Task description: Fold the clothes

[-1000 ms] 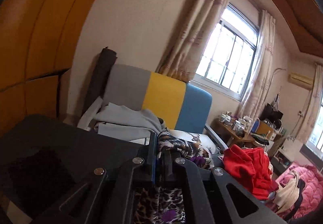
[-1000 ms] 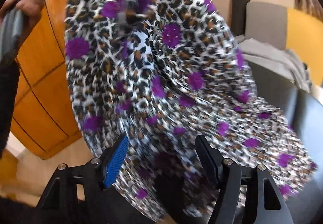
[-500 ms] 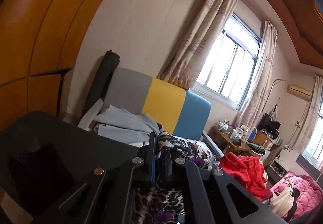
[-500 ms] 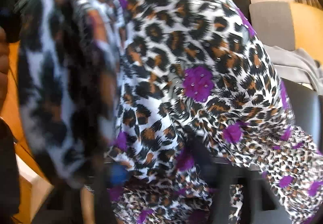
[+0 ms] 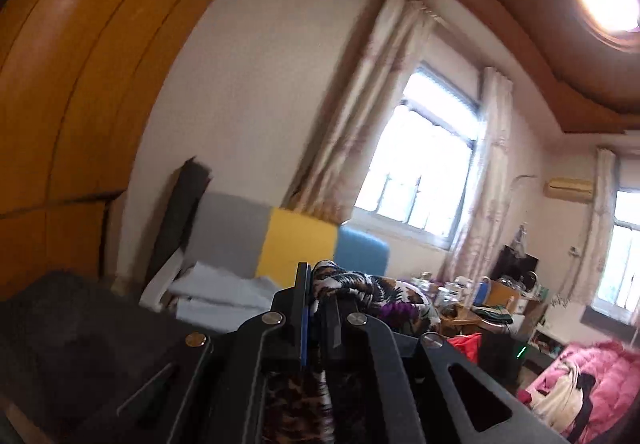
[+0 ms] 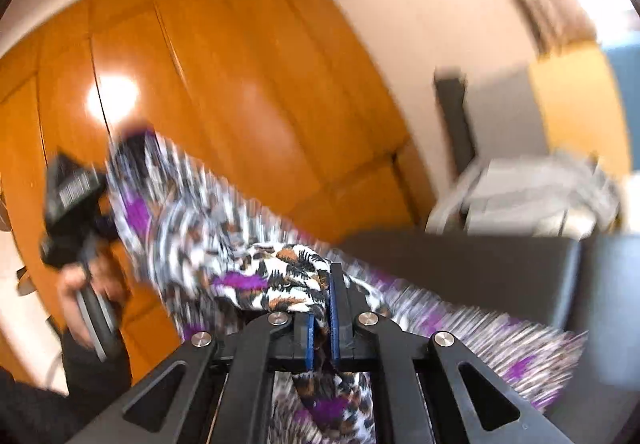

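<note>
A leopard-print garment with purple spots (image 6: 256, 268) hangs stretched in the air between my two grippers. My right gripper (image 6: 322, 308) is shut on a bunched fold of it. My left gripper (image 5: 318, 296) is shut on another edge of the garment (image 5: 344, 282), which bulges out past the fingertips. In the right wrist view the left gripper (image 6: 72, 204) shows at the far left, held up in the person's hand, with the cloth running from it. The lower part of the garment trails over the dark seat (image 6: 480, 268).
A sofa with grey, yellow and blue back panels (image 5: 296, 248) stands ahead, with grey folded clothes (image 5: 216, 292) on it. Orange wooden wardrobe doors (image 6: 240, 104) are on the left. A red garment (image 5: 464, 344), a cluttered table (image 5: 480, 296) and pink bedding (image 5: 592, 376) are at right.
My right gripper was open below the hanging garment and has now shut on a fold of it. My left gripper has lifted and tilted upward, still gripping the cloth.
</note>
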The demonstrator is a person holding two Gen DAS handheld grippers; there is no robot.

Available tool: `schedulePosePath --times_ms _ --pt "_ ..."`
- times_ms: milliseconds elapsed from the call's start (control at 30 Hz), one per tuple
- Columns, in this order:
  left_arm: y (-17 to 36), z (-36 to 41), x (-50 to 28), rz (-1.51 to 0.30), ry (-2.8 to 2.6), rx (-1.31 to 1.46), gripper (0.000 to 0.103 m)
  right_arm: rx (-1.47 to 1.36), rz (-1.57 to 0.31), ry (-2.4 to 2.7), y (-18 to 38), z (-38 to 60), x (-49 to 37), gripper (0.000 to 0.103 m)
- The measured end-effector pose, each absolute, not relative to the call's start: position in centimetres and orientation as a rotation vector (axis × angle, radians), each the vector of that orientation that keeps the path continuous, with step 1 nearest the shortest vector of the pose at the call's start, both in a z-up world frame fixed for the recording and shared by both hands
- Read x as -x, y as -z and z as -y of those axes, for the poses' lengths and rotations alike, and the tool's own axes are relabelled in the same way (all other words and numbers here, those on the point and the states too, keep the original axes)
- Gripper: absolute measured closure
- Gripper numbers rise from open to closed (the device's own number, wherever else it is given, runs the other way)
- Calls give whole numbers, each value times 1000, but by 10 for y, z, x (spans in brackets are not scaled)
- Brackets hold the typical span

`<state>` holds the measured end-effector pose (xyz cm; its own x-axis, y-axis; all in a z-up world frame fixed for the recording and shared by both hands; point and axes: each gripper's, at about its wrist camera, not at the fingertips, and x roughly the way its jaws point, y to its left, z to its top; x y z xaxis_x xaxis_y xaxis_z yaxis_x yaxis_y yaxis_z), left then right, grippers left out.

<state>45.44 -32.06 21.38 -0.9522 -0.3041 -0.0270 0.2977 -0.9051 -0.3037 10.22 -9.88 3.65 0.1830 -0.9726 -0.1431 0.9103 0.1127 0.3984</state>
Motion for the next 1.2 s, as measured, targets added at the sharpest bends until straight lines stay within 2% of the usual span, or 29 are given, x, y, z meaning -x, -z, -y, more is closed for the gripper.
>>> schedulePosePath --times_ms 200,367,500,633,733,767,800,833,867,900,967,1067,1200 --pt "-288 280 -448 -226 2951 149 100 -73 304 1597 -157 11 -90 98" --pt "-337 266 -420 -74 3021 138 100 170 372 1724 -229 -28 -92 98" --pt "-344 293 -360 -76 3010 -4 100 195 370 1802 -254 -3 -72 98" --pt "-327 341 -286 -104 2947 -180 100 190 331 1906 -278 15 -42 98" --pt "-295 394 -210 -144 2862 -362 100 64 191 1968 -277 44 -6 97" --pt "-277 416 -179 -199 2841 -439 100 -5 125 1993 -267 68 15 94" --pt "-260 433 -157 -239 2815 -511 99 -105 46 2000 -254 94 38 80" --pt "-238 453 -129 -283 2781 -590 97 -192 -17 2018 -238 115 59 73" --pt "-211 473 -99 -349 2753 -651 97 -255 -60 2054 -221 132 78 59" --pt "-186 483 -76 -356 2722 -732 96 -314 -111 2086 -203 148 96 54" --pt "-135 501 -31 -367 2651 -892 91 -449 -201 2130 -158 171 129 54" --pt "-50 515 17 -379 2529 -1134 91 -614 -305 2144 -94 189 160 54" --pt "33 528 15 -635 2450 -1251 91 -790 -382 2066 -28 191 175 50"
